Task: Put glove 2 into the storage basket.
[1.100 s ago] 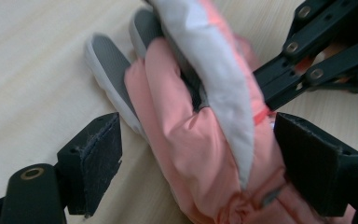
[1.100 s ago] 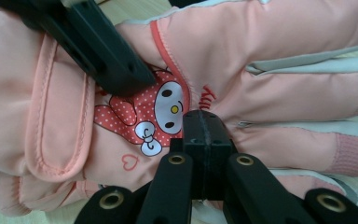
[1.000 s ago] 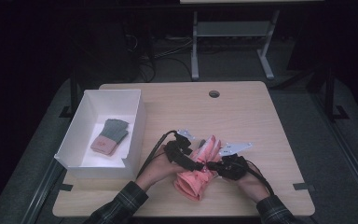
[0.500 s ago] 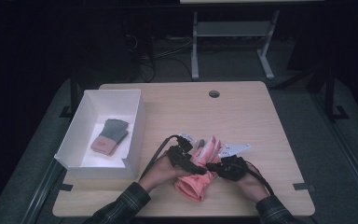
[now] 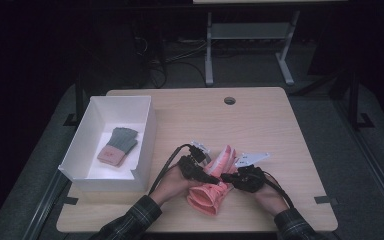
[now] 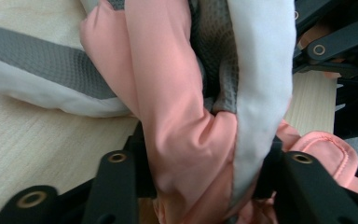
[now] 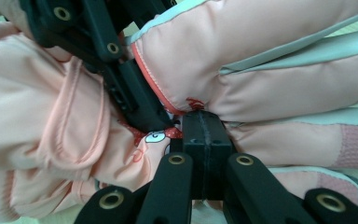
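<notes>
Near the front edge of the worktop [image 5: 280,125], seen from the high view, a pink glove [image 5: 211,192] lies between the two hands, with the left gripper [image 5: 206,176] and the right gripper [image 5: 230,177] meeting over its middle. A white box [image 5: 147,131] stands well apart at the left with another glove [image 5: 118,145] lying inside (grey cuff, pink body).

From the left gripper view, the left gripper [image 6: 205,163] has just been closing its jaws, and a thick fold of the pink glove [image 6: 168,93], pink and white-grey fabric bunched together, sits pinched between the pads.

From the right gripper view, the right gripper [image 7: 204,135] has its jaws pressed fully together, apparently nipping a thin edge of the pink glove [image 7: 270,60] at its lining; the left gripper's black jaw [image 7: 121,88] crosses just beside it.

My worry is that the right's hold is only on a sliver of cloth, so any pull apart may slip it free, and the crowded jaws could snag each other.
</notes>
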`<state>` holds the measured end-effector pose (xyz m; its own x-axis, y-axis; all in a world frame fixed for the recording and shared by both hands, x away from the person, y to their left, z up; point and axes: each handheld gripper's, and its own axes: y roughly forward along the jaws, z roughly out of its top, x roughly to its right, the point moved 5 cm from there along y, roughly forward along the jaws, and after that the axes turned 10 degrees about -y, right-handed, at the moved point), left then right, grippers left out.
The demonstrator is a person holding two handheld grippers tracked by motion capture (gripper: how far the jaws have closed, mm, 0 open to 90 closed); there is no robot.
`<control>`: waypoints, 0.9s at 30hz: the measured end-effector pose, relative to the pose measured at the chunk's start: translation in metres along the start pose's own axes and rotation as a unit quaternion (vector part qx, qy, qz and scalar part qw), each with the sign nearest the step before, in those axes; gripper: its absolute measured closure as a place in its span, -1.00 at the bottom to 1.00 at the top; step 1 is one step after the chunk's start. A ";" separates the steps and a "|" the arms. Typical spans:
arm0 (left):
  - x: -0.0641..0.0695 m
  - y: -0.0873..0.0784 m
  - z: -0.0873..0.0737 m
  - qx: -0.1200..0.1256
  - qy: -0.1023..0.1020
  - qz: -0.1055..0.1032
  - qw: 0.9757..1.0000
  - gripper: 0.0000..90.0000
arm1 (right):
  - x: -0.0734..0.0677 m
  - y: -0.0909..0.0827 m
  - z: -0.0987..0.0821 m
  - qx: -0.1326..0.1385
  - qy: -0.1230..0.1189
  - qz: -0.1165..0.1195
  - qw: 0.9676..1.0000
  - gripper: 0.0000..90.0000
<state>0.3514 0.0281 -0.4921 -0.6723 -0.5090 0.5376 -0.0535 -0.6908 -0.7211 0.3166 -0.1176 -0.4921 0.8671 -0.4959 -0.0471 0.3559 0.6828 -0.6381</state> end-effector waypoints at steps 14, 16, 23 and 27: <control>0.002 -0.011 0.004 0.010 -0.013 -0.024 1.000 0.41 | 0.004 -0.036 -0.004 0.035 0.021 -0.021 0.999 -0.08; 0.003 -0.011 0.005 0.014 -0.017 -0.026 0.999 0.41 | 0.008 -0.041 -0.007 0.036 0.029 -0.035 0.998 -0.23; 0.009 -0.025 0.012 0.030 -0.011 -0.028 0.999 0.42 | 0.021 -0.053 -0.022 0.024 0.046 -0.082 0.995 -0.62; 0.008 -0.034 0.016 0.037 -0.007 -0.025 0.999 0.42 | 0.027 -0.059 -0.031 0.019 0.062 -0.096 0.993 -0.65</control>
<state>0.3593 0.0391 -0.4565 -0.6596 -0.4791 0.5791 -0.0316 -0.7521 -0.6583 0.3080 -0.1874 -0.4798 0.7335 -0.6793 -0.0236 0.5248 0.5880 -0.6154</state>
